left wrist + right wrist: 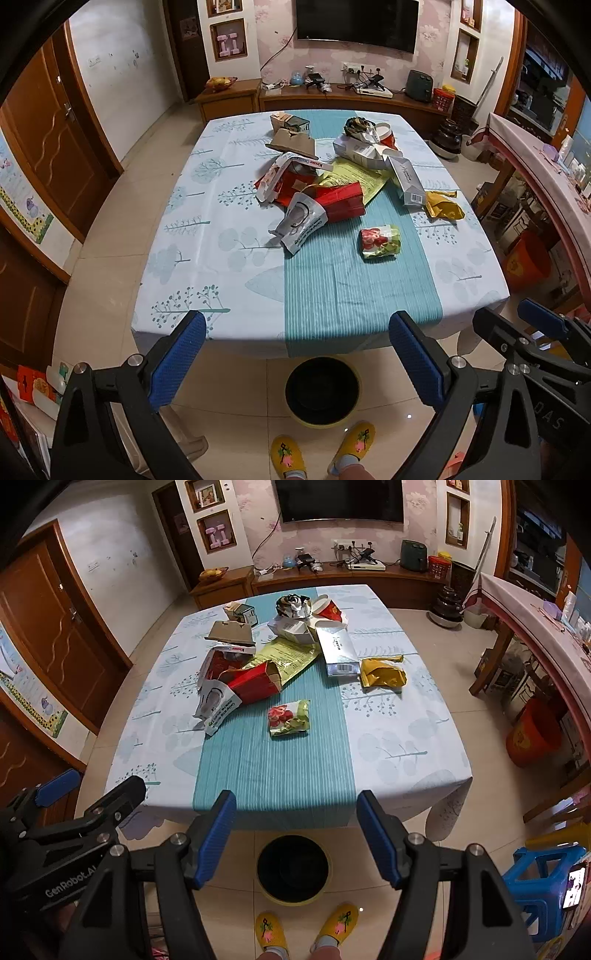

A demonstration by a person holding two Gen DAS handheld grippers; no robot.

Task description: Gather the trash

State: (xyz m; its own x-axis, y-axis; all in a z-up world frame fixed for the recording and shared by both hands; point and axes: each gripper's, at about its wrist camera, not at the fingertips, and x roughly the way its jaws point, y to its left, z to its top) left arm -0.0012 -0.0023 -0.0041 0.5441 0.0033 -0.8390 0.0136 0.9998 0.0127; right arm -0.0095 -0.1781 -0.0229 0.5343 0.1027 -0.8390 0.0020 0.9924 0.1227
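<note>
Trash lies scattered on the clothed table point(207, 258) point(406, 760): a red and green snack packet point(380, 242) point(290, 718), a red carton point(341, 203) point(255, 683), a white torn packet point(301, 225) point(216, 707), a yellow wrapper point(443, 205) point(382, 672), a grey box point(406, 181) point(338, 646) and more behind. A black trash bin point(322, 389) point(292, 869) stands on the floor under the table's near edge. My left gripper point(297, 332) and right gripper point(295, 806) hover open and empty before that edge, above the bin.
A person's feet in yellow slippers point(321, 454) point(306, 932) stand by the bin. A blue stool point(546, 890) is at the right, an orange bucket point(532, 734) beyond it. A TV cabinet point(351, 99) lines the far wall, doors the left.
</note>
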